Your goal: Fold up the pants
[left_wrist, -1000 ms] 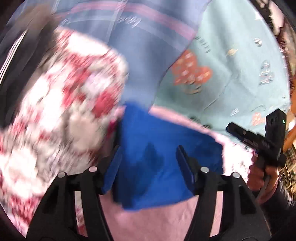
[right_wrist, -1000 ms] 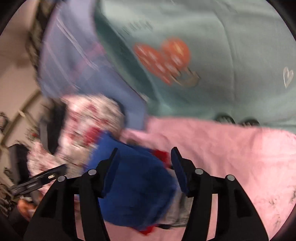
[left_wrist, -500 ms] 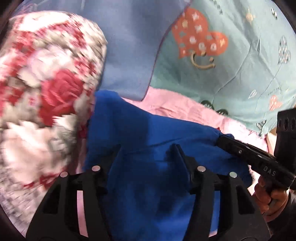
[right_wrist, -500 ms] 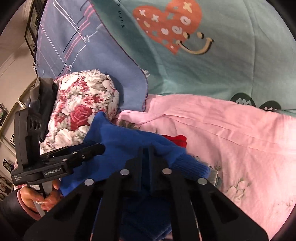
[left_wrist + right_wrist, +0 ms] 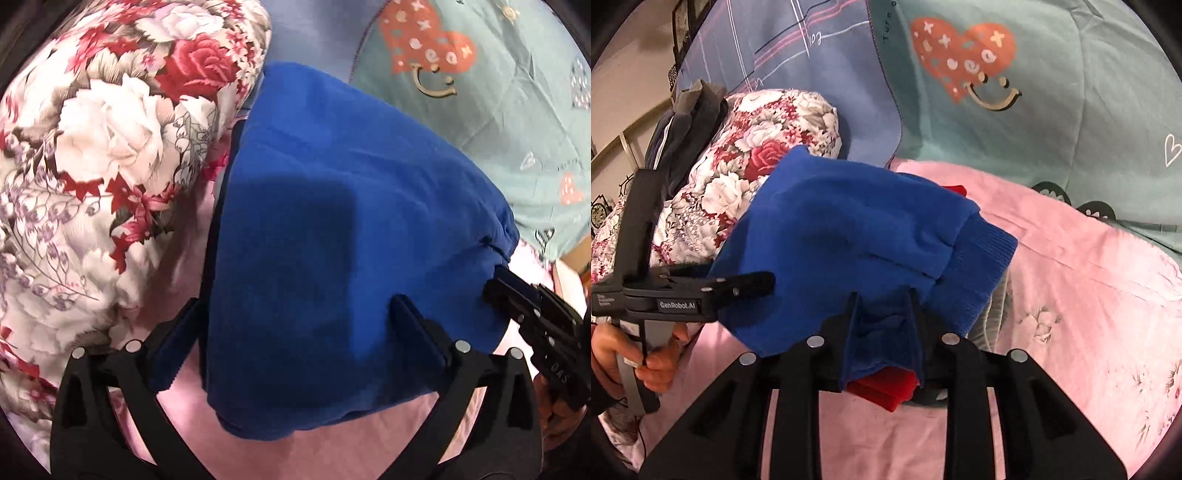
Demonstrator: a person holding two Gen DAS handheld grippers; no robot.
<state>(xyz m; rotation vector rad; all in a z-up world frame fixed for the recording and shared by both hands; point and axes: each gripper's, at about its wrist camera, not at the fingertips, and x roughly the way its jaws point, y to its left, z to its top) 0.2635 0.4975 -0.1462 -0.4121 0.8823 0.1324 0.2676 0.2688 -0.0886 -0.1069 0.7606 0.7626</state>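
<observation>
The pants are bunched, not folded yet; the right gripper pinches them, the left gripper gapes wide

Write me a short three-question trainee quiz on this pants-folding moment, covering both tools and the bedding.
1. True or false: the left tool has its jaws standing wide apart.
2. Multiple choice: what is the right tool clamped on? A) a white towel B) the blue pants C) a grey sock
3. Short answer: what colour is the sheet lying under the pants?

Key: 1 true; 2 B; 3 pink.
</observation>
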